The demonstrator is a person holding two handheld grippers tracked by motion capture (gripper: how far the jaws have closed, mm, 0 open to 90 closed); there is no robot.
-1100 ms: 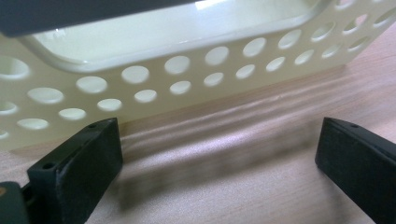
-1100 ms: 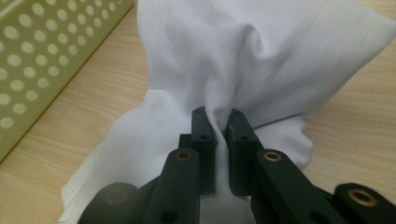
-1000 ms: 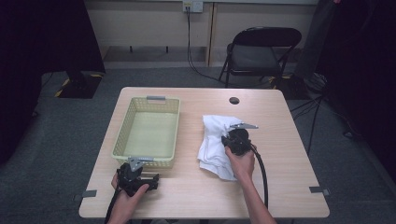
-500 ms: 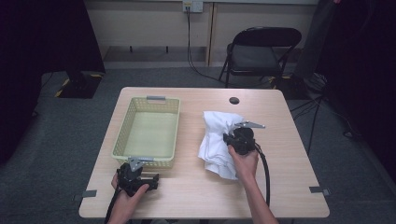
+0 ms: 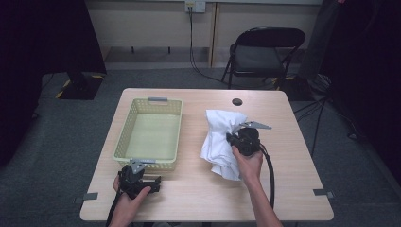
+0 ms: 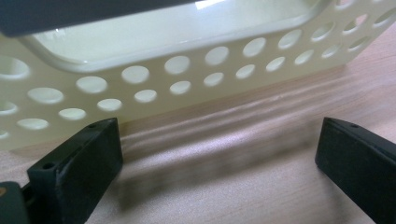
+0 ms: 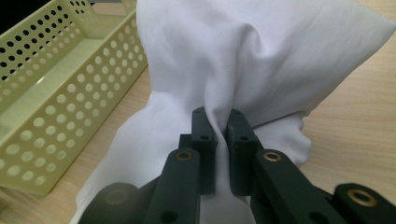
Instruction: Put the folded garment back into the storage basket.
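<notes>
Wooden table, yellow basket beside white cloth, right gripper pinching it.

Bare table right of the cloth; basket wall just ahead of the left gripper.

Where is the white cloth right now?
In the high view the white cloth lies bunched on the table's right half, just right of the yellow basket, pinched by the right gripper.

High view looks down; gripper views sit close, perhaps sharing the basket.
</notes>
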